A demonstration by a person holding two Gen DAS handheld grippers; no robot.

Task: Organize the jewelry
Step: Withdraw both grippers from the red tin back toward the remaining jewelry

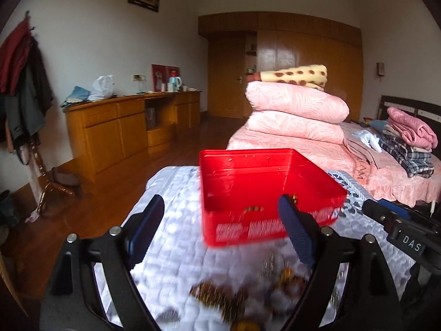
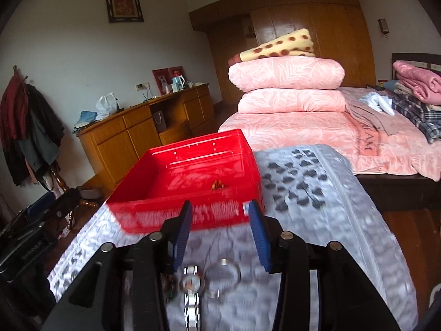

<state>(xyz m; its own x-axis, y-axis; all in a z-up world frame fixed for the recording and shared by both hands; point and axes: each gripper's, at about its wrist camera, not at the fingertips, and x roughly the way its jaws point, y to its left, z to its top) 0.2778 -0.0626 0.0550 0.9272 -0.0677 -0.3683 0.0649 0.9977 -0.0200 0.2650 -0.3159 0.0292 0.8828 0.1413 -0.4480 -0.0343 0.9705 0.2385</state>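
Both tools (image 1: 223, 223) (image 2: 220, 229) before red box (image 2: 190, 182) rim.

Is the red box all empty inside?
No, the red box has a small brownish-gold piece lying on its floor.

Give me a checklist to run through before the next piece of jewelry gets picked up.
1. Left gripper open and empty: ok.
2. Right gripper open and empty: ok.
3. Red box open on top, ready to take pieces: ok.
4. Watch and ring lying loose below the right gripper: ok.
5. Beaded pieces sharp enough to tell apart: cannot tell, blurred.
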